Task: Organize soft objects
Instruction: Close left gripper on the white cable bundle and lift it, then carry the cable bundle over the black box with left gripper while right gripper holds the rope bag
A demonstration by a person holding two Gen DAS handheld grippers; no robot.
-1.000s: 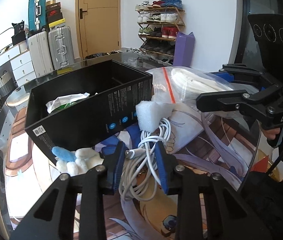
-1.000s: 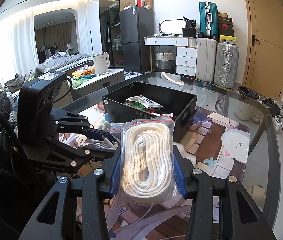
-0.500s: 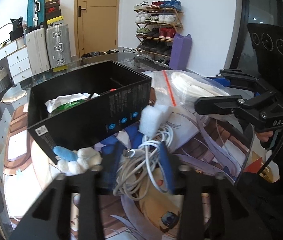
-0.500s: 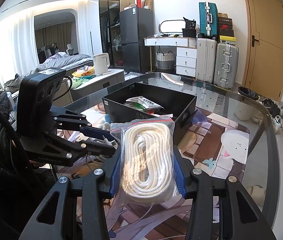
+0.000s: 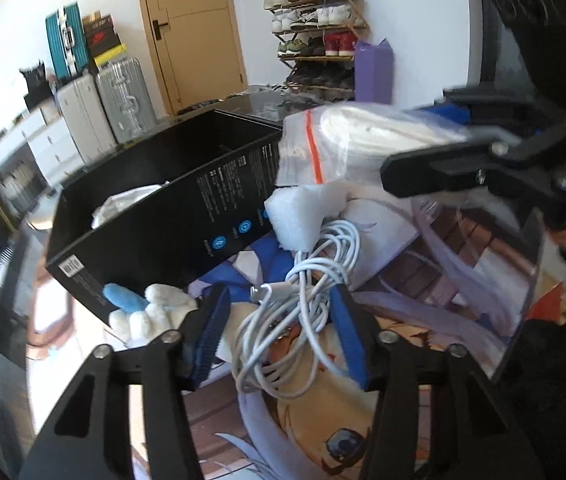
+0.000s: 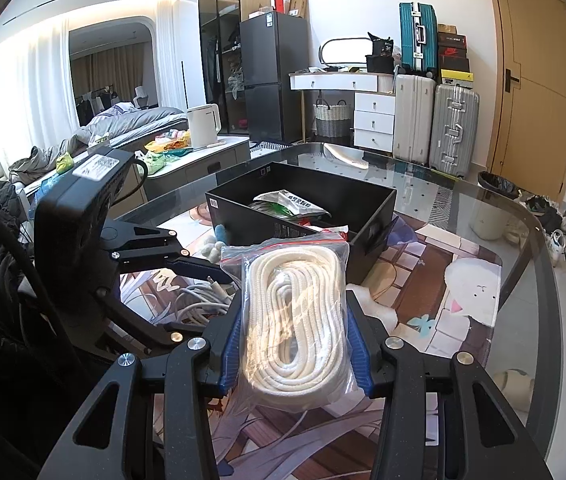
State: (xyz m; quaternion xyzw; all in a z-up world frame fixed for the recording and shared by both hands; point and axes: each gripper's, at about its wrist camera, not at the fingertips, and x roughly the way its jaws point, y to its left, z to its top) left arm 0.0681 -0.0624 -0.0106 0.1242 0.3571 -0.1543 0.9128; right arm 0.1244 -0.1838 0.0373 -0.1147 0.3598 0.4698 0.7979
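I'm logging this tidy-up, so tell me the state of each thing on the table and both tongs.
Black box: open, a packet inside.
Bagged white rope: zip closed, clamped in right tongs.
White cable: tangled, between left tongs, which have just been closing.
Foam block: loose beside box.
Plush toy: lying against box.

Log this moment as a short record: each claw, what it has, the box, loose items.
left claw: jaws just closing around the white cable bundle, grip unclear
right claw: shut on the bagged white rope
black box: open, holds a green-and-white packet
loose on mat: foam block, blue-and-white plush
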